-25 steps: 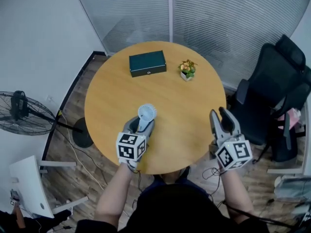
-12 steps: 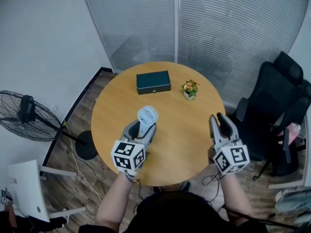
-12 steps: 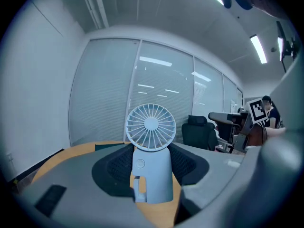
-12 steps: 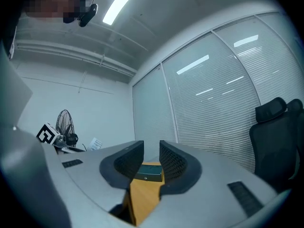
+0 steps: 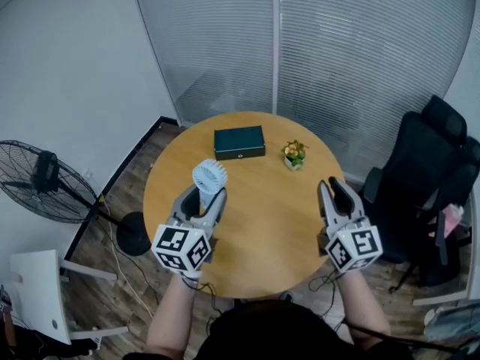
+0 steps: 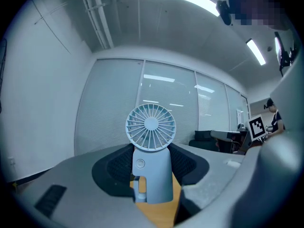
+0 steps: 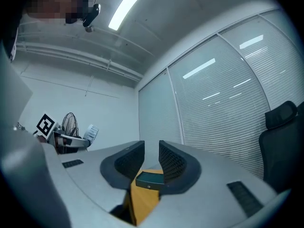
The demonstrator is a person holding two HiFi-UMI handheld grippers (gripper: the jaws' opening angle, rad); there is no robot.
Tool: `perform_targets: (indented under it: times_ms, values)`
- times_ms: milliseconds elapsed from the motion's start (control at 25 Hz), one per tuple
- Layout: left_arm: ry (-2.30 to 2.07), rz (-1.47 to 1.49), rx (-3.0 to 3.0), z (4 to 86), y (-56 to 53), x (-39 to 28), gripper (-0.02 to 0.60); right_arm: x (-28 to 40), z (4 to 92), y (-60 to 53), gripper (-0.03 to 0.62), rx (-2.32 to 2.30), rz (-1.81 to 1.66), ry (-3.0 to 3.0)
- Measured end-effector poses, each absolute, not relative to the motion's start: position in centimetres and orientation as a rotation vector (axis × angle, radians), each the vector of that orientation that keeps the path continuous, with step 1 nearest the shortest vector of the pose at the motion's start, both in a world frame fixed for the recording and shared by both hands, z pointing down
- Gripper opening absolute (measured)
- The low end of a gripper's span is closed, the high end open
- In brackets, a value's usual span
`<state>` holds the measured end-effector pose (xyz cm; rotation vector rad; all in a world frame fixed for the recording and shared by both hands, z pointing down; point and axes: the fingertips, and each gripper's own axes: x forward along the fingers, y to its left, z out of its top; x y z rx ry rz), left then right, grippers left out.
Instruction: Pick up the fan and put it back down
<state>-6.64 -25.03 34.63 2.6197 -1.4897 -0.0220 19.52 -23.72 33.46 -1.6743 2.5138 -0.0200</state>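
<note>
Green box (image 5: 239, 142) and potted plant (image 5: 294, 154) sit on the table (image 5: 255, 220) (well clear). Left gripper (image 5: 204, 196) clamps the pale-blue fan (image 5: 209, 177) upright; right gripper (image 5: 331, 187), empty, has just been closing narrower.

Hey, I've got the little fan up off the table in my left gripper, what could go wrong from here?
1. The left gripper clamps the fan only by its handle, with the round head above the jaws, so it may tilt or slip on the way down.
2. It looks top-heavy on a narrow base. Set down askew on the table, it could topple.
</note>
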Motion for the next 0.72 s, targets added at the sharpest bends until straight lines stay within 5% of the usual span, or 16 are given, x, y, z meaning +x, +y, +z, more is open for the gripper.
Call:
perform_targets:
  times_ms: [720]
  values:
    - [-1.639, -0.184, 2.572, 31.2, -24.2, -10.7, 0.215, 18.1, 33.6, -25.2, 0.080, -1.642, 0.027, 2.570]
